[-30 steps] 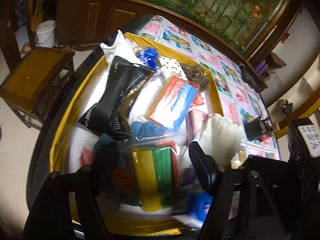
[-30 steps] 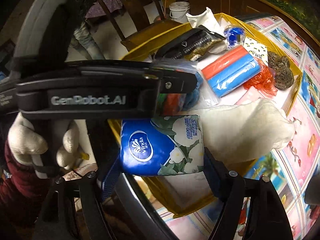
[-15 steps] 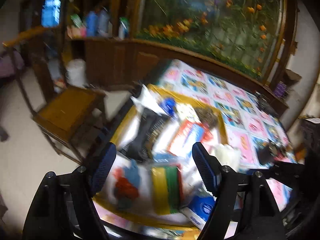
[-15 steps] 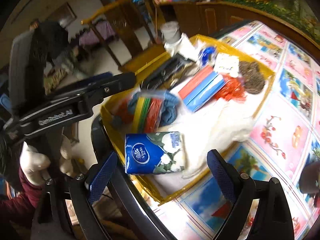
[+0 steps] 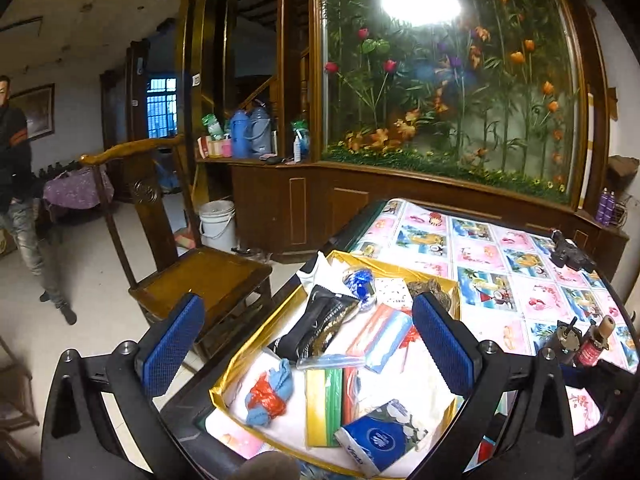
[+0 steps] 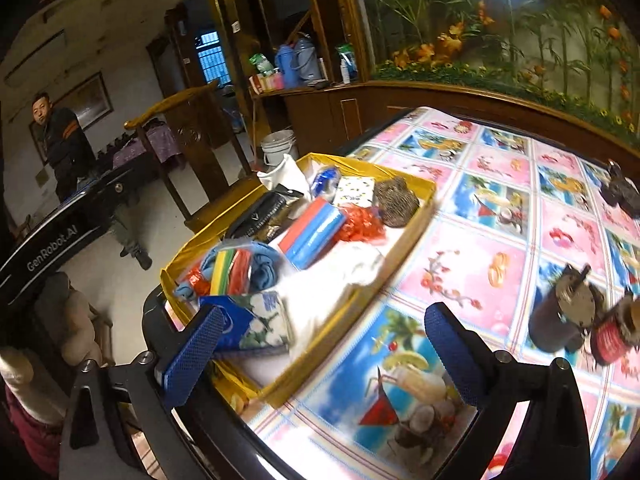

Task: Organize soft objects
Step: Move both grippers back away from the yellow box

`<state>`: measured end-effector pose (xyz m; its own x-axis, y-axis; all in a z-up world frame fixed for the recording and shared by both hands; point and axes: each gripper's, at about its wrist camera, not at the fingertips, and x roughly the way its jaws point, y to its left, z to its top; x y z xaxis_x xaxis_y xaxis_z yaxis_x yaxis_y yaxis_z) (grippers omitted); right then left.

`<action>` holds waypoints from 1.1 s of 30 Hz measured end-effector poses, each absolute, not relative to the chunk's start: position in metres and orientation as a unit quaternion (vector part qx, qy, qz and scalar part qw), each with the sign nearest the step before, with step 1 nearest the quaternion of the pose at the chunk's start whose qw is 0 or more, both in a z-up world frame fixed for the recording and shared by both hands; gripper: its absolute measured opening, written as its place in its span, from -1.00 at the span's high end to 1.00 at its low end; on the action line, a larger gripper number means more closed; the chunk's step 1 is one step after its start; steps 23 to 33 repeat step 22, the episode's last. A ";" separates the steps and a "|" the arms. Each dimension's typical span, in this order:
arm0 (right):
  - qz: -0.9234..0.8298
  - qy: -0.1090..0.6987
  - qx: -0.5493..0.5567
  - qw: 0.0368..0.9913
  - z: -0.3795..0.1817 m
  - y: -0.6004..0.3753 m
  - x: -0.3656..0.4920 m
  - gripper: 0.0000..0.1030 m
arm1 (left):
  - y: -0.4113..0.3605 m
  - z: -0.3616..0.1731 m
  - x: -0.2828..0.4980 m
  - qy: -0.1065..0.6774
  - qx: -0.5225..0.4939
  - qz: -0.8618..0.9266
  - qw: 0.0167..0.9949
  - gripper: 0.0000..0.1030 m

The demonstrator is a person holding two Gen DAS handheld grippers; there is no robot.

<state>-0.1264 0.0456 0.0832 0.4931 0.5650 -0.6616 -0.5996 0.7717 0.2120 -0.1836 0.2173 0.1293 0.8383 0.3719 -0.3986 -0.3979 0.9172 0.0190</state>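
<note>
beside the left claw (image 5: 308, 344), a wooden chair (image 5: 200, 276)

left gripper (image 5: 306, 346) jaws opening w/ nothing between, gold tray (image 5: 240, 354) below w/ tissue pack (image 5: 376, 440), wooden chair (image 5: 200, 276) beside table (image 5: 500, 256)

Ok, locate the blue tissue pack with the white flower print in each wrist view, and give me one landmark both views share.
Left wrist view: the blue tissue pack with white flower print lies at bottom centre, in the near end of the gold-rimmed tray.
Right wrist view: the pack lies lower left, at the tray's near end, behind the left fingertip.
Shared landmark: the white plastic bucket on the floor.
</note>
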 end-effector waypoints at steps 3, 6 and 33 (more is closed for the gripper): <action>0.336 0.376 -0.022 0.863 0.086 0.037 -0.136 -0.99 | 0.212 0.127 -0.180 0.218 -0.030 0.214 0.952 -1.00; 0.337 0.375 -0.024 0.863 0.091 0.033 -0.134 -0.99 | 0.210 0.124 -0.179 0.230 -0.034 0.217 0.948 -1.00; 0.340 0.391 -0.037 0.854 0.078 0.047 -0.128 -0.99 | 0.207 0.110 -0.176 0.262 -0.034 0.214 0.940 -1.00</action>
